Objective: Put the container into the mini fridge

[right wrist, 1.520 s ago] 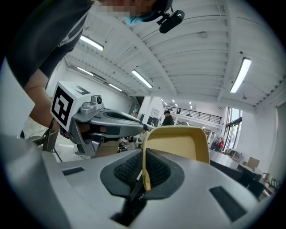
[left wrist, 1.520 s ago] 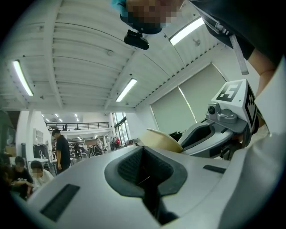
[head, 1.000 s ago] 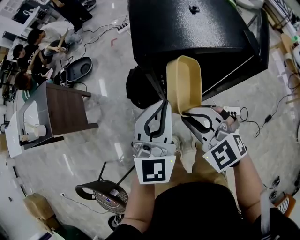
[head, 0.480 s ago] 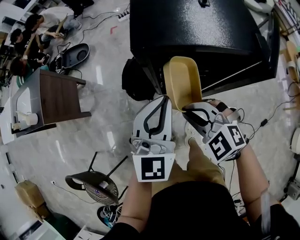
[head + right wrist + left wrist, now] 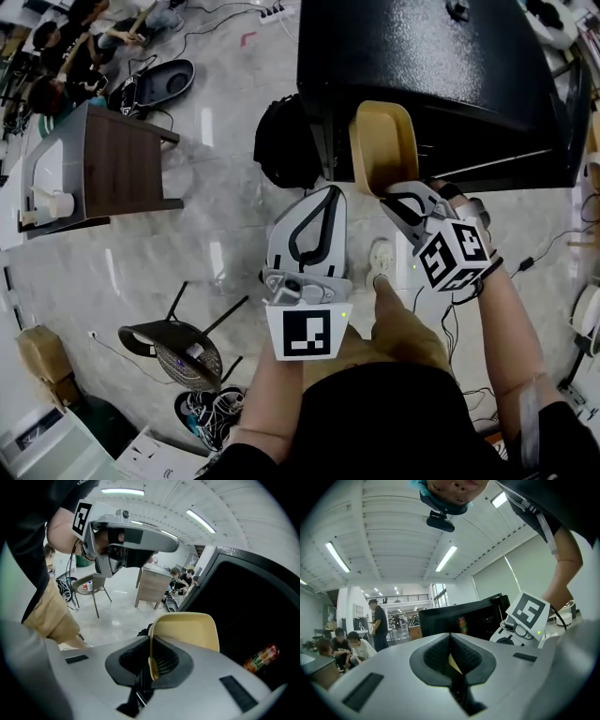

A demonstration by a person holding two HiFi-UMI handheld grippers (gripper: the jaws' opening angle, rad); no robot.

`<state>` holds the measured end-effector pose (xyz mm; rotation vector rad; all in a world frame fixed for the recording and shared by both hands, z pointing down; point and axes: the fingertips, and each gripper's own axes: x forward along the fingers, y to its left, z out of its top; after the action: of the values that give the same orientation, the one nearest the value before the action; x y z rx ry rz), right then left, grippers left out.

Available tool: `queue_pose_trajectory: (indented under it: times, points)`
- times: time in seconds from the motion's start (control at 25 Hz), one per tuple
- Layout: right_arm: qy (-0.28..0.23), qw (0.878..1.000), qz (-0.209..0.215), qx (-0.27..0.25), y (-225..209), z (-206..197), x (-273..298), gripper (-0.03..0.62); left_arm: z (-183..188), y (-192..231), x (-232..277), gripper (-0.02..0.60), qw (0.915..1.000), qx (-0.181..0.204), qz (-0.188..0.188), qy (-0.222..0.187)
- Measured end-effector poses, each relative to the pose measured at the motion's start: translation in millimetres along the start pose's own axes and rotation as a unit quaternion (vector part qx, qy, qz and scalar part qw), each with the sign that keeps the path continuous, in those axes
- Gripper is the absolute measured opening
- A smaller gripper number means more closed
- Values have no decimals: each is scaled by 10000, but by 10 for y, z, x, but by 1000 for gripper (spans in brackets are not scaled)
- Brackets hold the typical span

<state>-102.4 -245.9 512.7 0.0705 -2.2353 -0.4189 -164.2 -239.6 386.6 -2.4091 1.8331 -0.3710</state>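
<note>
At the open front of the black box-shaped mini fridge [image 5: 441,66], the right gripper [image 5: 401,202] is pinched narrow on the near rim of the pale yellow oblong plastic container [image 5: 382,150]. Its own view shows the thin wall clamped between the ribbed pads [image 5: 165,662]. The container looks empty and is carried tilted, with its far end up against the dark fridge opening. I can't tell whether that end has crossed the threshold. A red-and-green drink can [image 5: 261,658] sits inside, low on the right, so there's stock to steer around. The left gripper [image 5: 326,199] sits just beside the right one, jaws together, nothing in them, not touching the container. Progress estimate: pickup and carry done, door open, approach lined up. Left to do: push the container fully in, level it, set it on a shelf clear of the can, let go, back the gripper out. Door closing isn't in the task line.
</note>
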Motion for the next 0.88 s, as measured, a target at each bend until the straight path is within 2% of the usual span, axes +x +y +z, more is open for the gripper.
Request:
queue_pose_trajectory:
  times: [0.4, 0.88]
  points:
    - [425, 9988, 133, -198, -234, -258, 416, 48, -142, 180, -16, 23, 9994, 38, 300, 180]
    - [668, 9971, -178, -305, -464, -501, 717, 48, -279, 237, 49, 23, 9985, -96, 456, 275]
